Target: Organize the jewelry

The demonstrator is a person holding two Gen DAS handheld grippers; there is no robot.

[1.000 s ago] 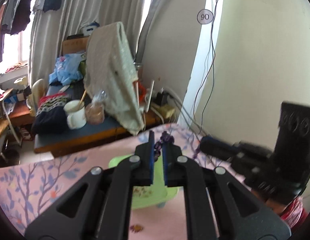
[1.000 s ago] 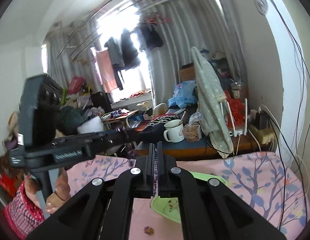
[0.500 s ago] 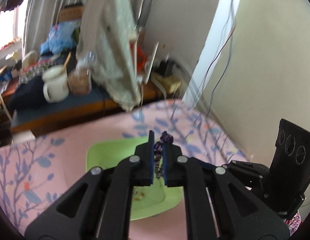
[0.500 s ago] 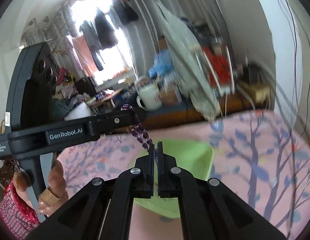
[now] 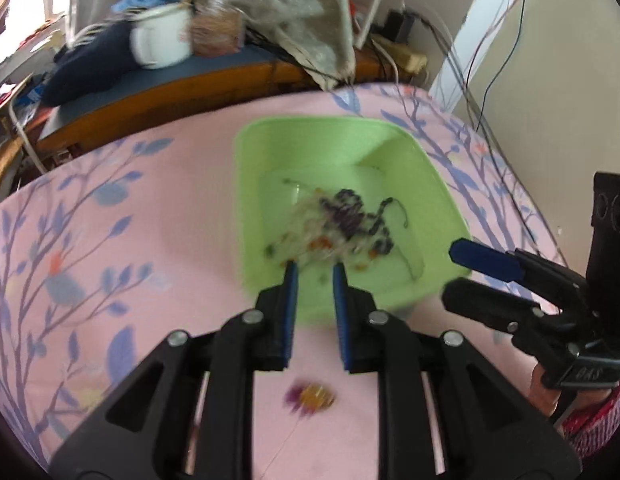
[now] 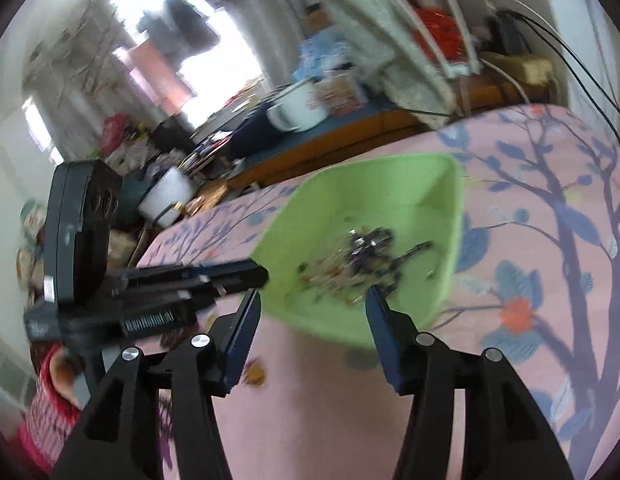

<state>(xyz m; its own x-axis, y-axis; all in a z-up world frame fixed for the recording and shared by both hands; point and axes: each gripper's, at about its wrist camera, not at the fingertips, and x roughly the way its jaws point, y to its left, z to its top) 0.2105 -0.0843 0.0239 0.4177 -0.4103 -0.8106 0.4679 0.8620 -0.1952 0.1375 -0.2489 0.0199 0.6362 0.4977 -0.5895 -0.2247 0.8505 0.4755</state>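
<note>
A light green tray (image 5: 310, 132) sits on the pink cloth and holds a tangled heap of jewelry (image 5: 329, 228). A purple bead string (image 5: 347, 210) lies on top of the heap. My left gripper (image 5: 313, 274) hovers over the tray's near rim, its jaws opening with nothing between them. My right gripper (image 6: 313, 294) is at the tray's near edge (image 6: 389, 188); its jaws are also opening, wide and empty, just short of the heap (image 6: 361, 256). Each gripper appears in the other's view: the right gripper (image 5: 455, 276) and the left gripper (image 6: 264, 276).
A small orange and purple piece (image 5: 310, 398) lies on the tree-print cloth (image 5: 110, 240) in front of the tray. Beyond the table's far edge is a low bench with a white mug (image 5: 162, 40) and draped fabric. Cables hang down the wall (image 5: 549, 60) at the right.
Both grippers came down toward the tray and opened. The purple bead string they held between them now lies in the tray.
</note>
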